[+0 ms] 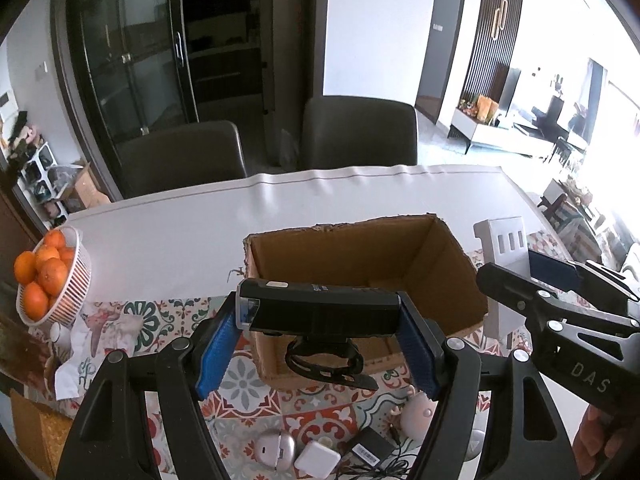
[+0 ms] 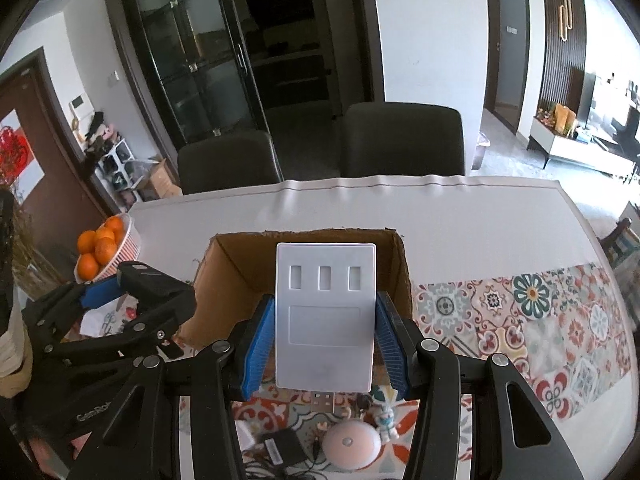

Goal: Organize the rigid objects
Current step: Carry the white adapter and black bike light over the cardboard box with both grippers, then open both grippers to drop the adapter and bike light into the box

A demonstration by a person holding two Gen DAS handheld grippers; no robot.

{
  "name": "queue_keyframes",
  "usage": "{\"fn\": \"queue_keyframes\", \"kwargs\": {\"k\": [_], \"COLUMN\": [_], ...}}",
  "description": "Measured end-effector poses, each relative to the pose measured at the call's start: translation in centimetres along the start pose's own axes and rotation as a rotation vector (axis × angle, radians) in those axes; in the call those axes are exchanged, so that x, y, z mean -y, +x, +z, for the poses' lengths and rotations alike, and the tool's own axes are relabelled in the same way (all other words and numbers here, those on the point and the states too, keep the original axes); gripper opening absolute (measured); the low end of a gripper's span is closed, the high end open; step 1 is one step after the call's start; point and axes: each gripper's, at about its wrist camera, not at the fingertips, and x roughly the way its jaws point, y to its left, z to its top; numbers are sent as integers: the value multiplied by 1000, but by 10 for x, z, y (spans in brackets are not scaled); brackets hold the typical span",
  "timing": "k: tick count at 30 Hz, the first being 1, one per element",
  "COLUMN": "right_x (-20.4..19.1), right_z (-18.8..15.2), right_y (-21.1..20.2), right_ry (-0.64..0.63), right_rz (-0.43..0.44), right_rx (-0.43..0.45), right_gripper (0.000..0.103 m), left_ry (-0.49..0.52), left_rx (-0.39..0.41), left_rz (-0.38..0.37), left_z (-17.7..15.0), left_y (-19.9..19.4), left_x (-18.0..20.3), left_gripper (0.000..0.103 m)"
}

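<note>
Carrying a black bike light (image 1: pixel 320 308) clamped in the left gripper (image 1: pixel 320 344) jaws and a white USB hub (image 2: pixel 326 316) in the right gripper (image 2: pixel 325 348) jaws, we're above the cardboard box (image 1: pixel 360 248) on the desk, so next is probably just lowering both in and letting go.

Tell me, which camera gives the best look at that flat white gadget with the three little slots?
The right wrist view. There the white gadget fills the centre, face-on between the right gripper's blue pads, its three slots and USB plug plain, in front of the cardboard box. The left wrist view shows only its upper part at the right edge, partly hidden.
</note>
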Motion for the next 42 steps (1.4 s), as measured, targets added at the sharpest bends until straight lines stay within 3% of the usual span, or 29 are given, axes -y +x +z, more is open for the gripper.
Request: {"fn": "queue_keyframes", "kwargs": {"k": [18, 20, 27, 36, 42], "right_x": [21, 22, 26, 20, 15], "right_z": [22, 21, 11, 5, -2], "right_y": [72, 77, 78, 41, 15], "right_ry": [59, 71, 86, 50, 39], "right_rz": [26, 32, 0, -52, -42], "right_rx": [-166, -186, -199, -127, -91], "right_gripper": [51, 55, 57, 57, 57], "left_ry": [-57, -55, -31, -16, 3], "left_rx": [-202, -201, -187, -137, -100], "left_rz": [-6, -1, 23, 30, 34], "left_z": [19, 18, 10, -2, -10], "left_y": [71, 72, 65, 32, 4], "left_x": [-10, -10, -9, -5, 1], "left_gripper": [74, 80, 82, 82, 83]}}
